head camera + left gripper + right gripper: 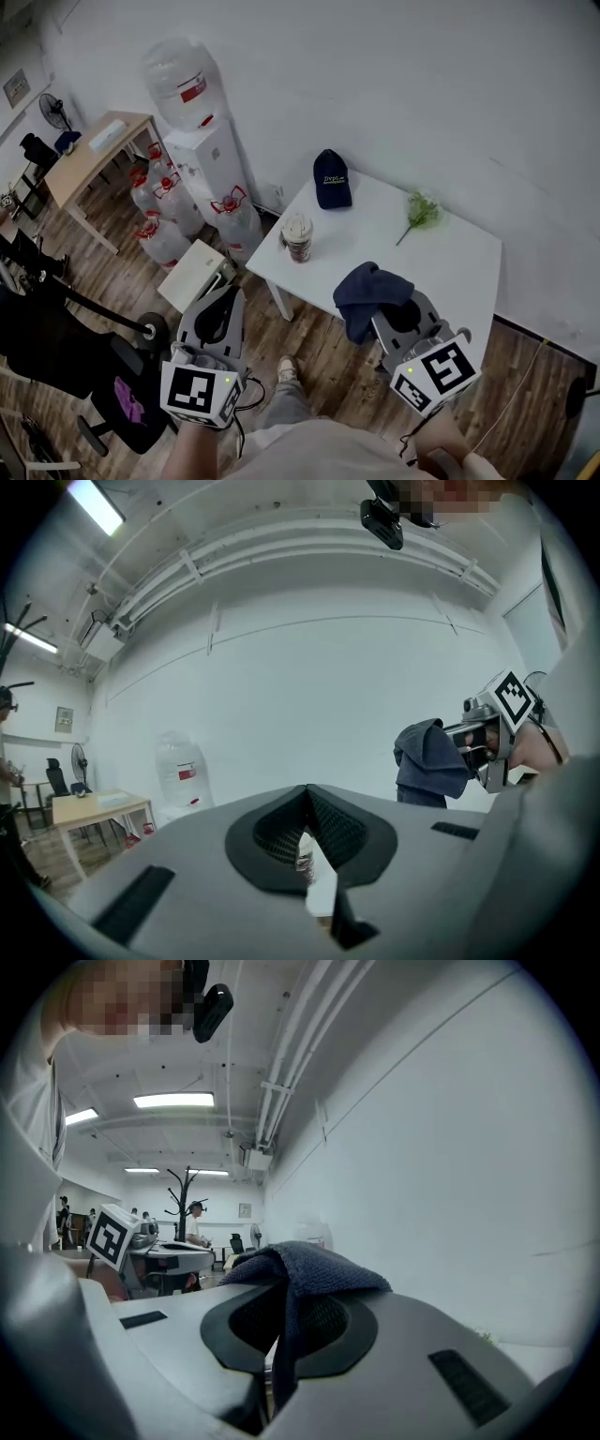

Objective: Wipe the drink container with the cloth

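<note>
Right gripper (382, 314) clamps the dark cloth (370, 289) over the white table's (450, 253) near edge; left gripper (223, 302) is closed and empty. Drink container (297, 237) stands untouched near the table's left corner, so wiping hasn't begun; next, the cloth must reach it

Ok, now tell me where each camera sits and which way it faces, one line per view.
Head view: on the person's head, looking steeply down at the white table, cup, left gripper and right gripper.
Left gripper view: rides the left gripper, faces the wall past its shut jaws.
Right gripper view: rides the right gripper, looks along the wall past jaws shut on the cloth.
Shared: the cloth shows in all three.
</note>
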Demonstrator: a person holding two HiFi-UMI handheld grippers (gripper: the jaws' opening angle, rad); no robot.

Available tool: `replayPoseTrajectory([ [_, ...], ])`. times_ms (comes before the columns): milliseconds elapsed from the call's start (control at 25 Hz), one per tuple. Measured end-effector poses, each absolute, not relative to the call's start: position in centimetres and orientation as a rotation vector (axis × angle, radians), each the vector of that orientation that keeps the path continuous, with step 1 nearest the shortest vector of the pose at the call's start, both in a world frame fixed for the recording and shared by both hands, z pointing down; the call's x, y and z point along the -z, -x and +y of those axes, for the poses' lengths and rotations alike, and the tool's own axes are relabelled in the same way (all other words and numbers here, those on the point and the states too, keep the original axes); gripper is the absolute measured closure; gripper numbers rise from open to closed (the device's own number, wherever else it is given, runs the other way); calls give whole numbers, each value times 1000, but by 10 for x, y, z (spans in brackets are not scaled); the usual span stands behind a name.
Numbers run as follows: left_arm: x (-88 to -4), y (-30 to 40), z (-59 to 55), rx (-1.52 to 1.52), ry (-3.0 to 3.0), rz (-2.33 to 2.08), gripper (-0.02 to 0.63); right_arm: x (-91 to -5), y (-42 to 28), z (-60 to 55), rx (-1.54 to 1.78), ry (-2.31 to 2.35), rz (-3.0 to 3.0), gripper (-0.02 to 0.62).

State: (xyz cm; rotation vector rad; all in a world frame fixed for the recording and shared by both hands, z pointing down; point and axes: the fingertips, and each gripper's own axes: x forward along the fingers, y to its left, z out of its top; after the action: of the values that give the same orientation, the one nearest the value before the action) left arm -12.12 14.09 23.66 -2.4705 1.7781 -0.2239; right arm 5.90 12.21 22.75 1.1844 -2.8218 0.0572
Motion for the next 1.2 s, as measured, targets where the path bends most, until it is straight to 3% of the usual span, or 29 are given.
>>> replayPoseTrajectory([
  [600, -266, 197, -40, 264, 2616, 1601, 588, -249, 11, -38, -111, -1362, -2653, 557],
  [1200, -295, 194, -81, 265, 2740, 1511, 584, -272, 17, -76, -156, -1394, -2564, 557],
])
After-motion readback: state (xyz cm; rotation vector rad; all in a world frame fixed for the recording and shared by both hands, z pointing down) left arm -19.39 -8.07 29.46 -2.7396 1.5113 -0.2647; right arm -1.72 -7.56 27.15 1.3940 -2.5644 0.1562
